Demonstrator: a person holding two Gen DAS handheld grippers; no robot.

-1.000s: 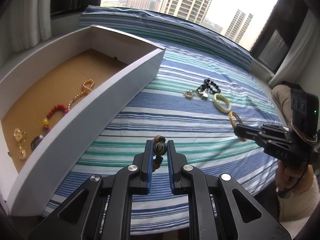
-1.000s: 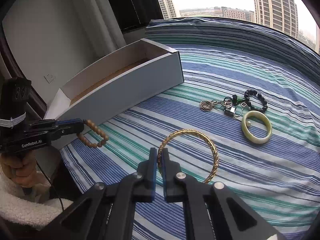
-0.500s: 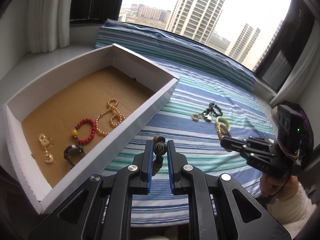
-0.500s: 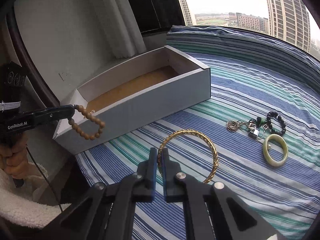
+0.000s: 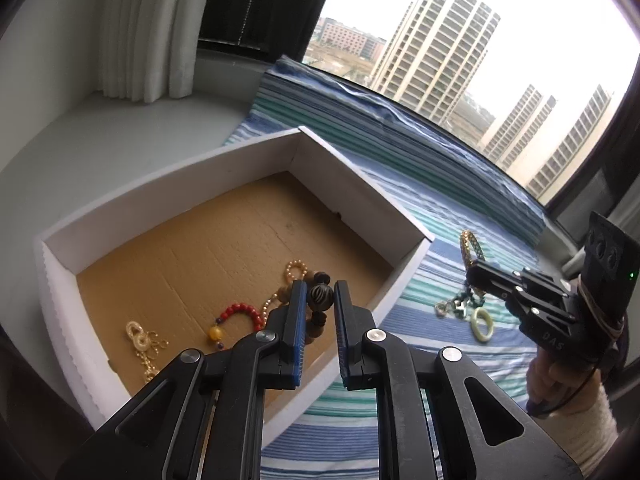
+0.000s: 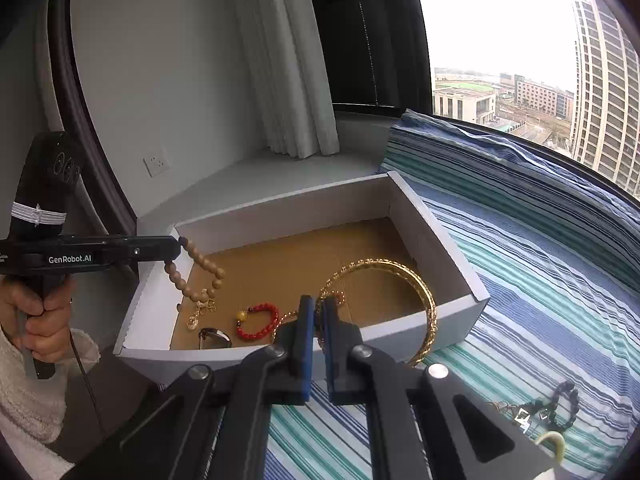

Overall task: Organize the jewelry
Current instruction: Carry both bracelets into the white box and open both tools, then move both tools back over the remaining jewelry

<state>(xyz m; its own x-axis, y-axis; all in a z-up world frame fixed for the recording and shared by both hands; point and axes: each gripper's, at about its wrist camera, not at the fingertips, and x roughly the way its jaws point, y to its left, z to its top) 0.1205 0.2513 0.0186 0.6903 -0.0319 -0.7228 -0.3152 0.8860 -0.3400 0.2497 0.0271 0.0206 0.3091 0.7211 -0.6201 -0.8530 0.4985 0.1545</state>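
My left gripper (image 5: pixel 317 300) is shut on a wooden bead bracelet (image 5: pixel 319 298) and holds it above the near end of the white box (image 5: pixel 240 160); the bracelet hangs from it in the right wrist view (image 6: pixel 196 276). My right gripper (image 6: pixel 316 312) is shut on a gold bangle (image 6: pixel 424 292), held over the box's near wall (image 6: pixel 460 316); it also shows in the left wrist view (image 5: pixel 470 246). In the box lie a red bead bracelet (image 5: pixel 240 310), a pearl strand (image 5: pixel 296 270) and gold earrings (image 5: pixel 138 338).
On the striped cloth (image 6: pixel 560 280) lie a green jade bangle (image 5: pixel 482 322), a black bead bracelet (image 6: pixel 568 400) and small metal pieces (image 5: pixel 452 308). A white curtain (image 6: pixel 288 60) and the window ledge stand behind the box.
Both grippers have moved left toward the box with their bracelets. The left one now hangs over the box interior, the right one over its near wall.
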